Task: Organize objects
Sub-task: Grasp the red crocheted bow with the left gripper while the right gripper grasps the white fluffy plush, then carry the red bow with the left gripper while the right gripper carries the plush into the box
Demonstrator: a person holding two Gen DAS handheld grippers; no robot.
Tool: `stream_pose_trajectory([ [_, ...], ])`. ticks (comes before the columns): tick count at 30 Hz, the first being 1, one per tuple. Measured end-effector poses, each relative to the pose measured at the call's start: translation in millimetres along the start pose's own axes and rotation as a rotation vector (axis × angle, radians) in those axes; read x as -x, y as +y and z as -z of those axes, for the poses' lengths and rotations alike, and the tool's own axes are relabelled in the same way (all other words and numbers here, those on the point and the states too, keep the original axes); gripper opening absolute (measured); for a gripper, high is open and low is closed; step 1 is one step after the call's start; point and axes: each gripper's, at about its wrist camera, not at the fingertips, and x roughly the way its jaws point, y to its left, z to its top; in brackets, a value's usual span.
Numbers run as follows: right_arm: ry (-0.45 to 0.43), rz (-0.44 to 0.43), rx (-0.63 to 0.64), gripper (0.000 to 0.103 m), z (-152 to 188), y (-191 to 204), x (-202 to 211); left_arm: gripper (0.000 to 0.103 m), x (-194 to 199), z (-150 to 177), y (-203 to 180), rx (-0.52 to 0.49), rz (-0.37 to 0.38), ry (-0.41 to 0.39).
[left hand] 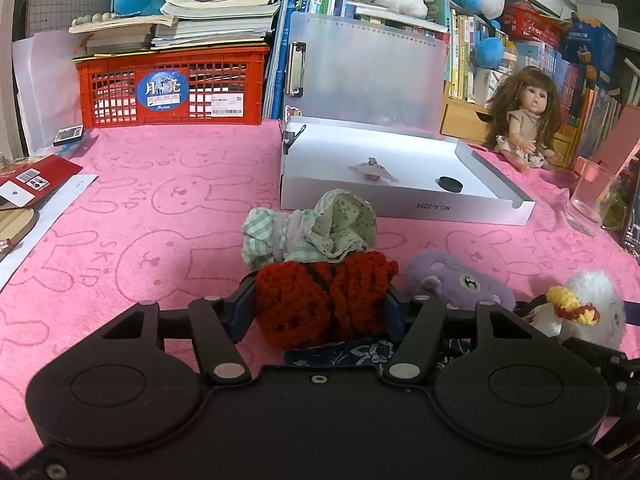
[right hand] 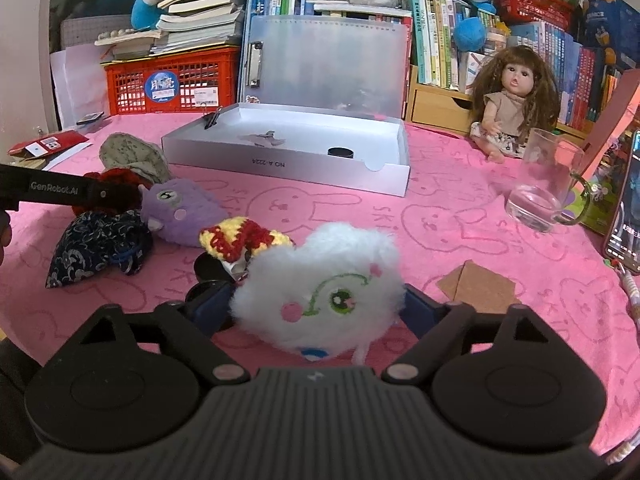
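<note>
My left gripper (left hand: 322,304) is shut on a red crocheted pouch (left hand: 324,300); its blue pads press both sides. A green floral cloth bundle (left hand: 320,228) lies just beyond it and a dark blue patterned pouch (left hand: 360,350) just under it. A purple plush (left hand: 460,280) sits to the right. My right gripper (right hand: 316,304) is open around a white fluffy plush (right hand: 324,296) that rests on the pink cloth, its pads at the edge of the fur. A yellow and red crocheted piece (right hand: 240,238) lies behind the plush. An open white box (right hand: 384,178) stands further back.
A glass mug (right hand: 548,184), a phone (right hand: 628,208) and a cardboard piece (right hand: 476,288) lie to the right. A doll (right hand: 512,100) sits at the back right, with a red crate (left hand: 172,88) under stacked books at the back left. Cards and paper (left hand: 36,188) lie at the left edge.
</note>
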Motion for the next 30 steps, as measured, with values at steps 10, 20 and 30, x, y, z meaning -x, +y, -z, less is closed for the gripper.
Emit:
stream_pose_trajectory([
  [10,-0.039,0.002,-0.034,0.081,-5,-4,7,0.057,18,-10,-6,-0.014,0.019,-0.062],
  [20,-0.076,0.030,-0.043,0.081,-14,-11,13,0.057,34,-22,-16,-0.030,0.055,-0.115],
  [30,-0.100,0.034,-0.066,0.081,-25,-21,11,0.057,32,-34,-16,-0.033,0.063,-0.124],
])
